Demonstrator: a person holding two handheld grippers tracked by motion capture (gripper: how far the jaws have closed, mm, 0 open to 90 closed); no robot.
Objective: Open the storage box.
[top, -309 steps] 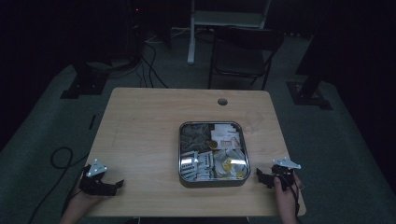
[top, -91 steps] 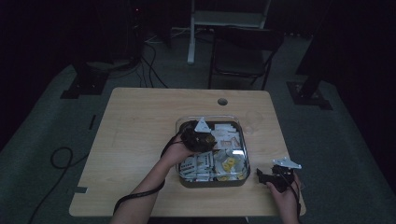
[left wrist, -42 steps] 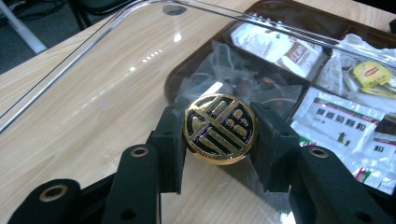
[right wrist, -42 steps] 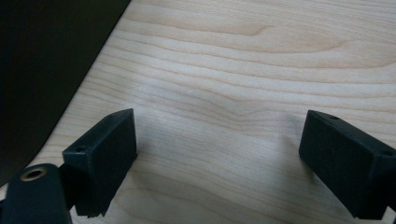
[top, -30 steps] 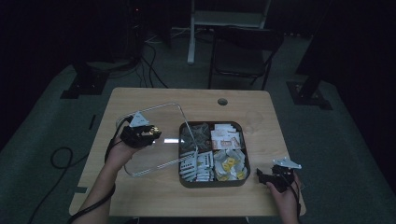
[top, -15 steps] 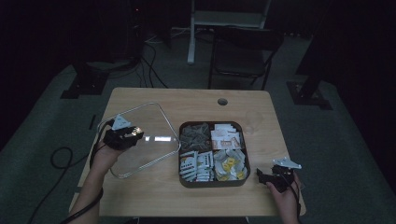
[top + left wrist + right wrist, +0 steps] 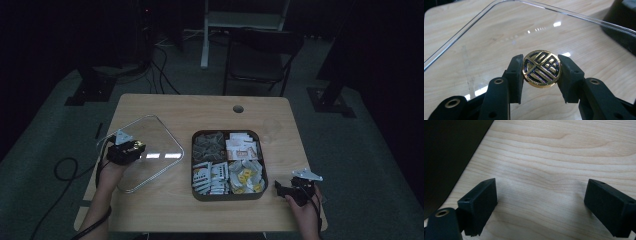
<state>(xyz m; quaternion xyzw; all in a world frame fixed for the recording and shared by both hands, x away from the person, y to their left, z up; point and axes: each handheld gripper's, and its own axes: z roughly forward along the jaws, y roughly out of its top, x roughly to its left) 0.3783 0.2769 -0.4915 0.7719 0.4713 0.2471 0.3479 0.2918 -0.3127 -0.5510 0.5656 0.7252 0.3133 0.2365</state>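
Pale wooden table (image 7: 200, 112), seemingly dark room

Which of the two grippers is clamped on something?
The left gripper: its jaws pinch the gold knob of the clear lid. The right gripper stands open.

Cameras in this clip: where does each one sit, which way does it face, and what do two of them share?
High view: above the person's side, looking forward and down on the table; both forearms, left gripper, right gripper, box.
Left gripper view: rides the left gripper, looking along its jaws, which clamp the gold knob of the clear lid.
Right gripper view: rides the right gripper, facing bare wood between open jaws.
Shared: the lid shows from above too.
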